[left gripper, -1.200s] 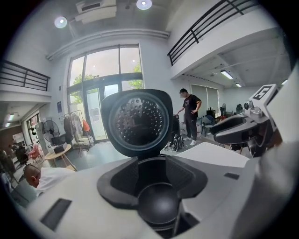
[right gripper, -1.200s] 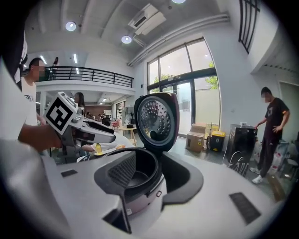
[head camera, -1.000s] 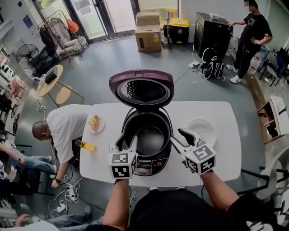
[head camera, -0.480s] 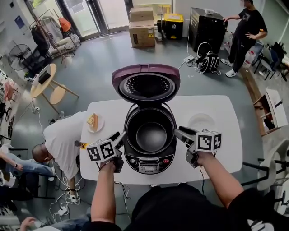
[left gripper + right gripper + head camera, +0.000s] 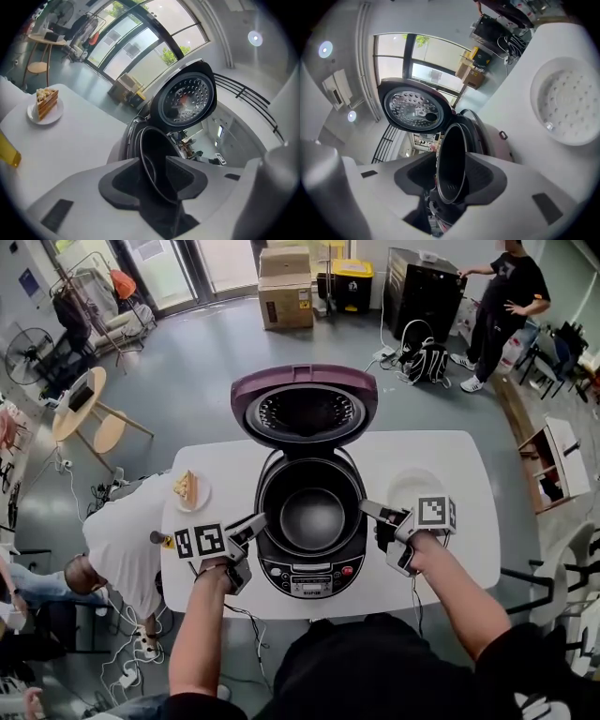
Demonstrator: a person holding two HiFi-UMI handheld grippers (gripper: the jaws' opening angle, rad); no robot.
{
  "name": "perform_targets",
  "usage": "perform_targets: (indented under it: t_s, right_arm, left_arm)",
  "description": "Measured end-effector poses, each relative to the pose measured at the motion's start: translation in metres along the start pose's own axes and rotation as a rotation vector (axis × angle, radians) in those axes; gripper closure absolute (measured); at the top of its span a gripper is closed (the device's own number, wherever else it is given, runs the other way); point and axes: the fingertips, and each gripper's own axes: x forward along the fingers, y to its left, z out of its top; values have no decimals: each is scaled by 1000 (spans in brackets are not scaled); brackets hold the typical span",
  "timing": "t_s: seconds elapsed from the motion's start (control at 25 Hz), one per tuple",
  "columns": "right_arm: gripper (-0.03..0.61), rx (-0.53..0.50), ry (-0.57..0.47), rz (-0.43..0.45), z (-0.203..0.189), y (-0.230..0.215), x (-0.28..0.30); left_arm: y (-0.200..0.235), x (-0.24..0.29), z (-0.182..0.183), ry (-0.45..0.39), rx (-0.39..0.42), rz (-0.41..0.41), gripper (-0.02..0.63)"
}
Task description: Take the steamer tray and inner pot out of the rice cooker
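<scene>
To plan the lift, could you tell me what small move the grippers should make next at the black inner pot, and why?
Probably close both jaws on the rim. The left gripper and right gripper each straddle the rim of the black metal inner pot from opposite sides, jaws apart; the left's have just closed slightly. The white perforated steamer tray is already out.

Above the inner pot (image 5: 312,518) the way is open; the raised lid (image 5: 304,407) walls the far side. The steamer tray (image 5: 411,486) crowds the desk (image 5: 450,559) at right, a cake plate (image 5: 202,496) at left.
</scene>
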Motion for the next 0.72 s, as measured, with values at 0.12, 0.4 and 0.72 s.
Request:
perform_targets:
  t_s: [0.12, 0.4, 0.72]
  right_arm:
    - [402, 31, 0, -11, -3, -4, 0]
    - [402, 51, 13, -13, -12, -7, 9]
    - [403, 43, 27, -20, -8, -8, 13]
  left_arm:
    - [1, 2, -1, 3, -7, -1, 449]
    - [-1, 7, -3, 26, -26, -19, 459]
    - [6, 8, 0, 49, -14, 21, 521]
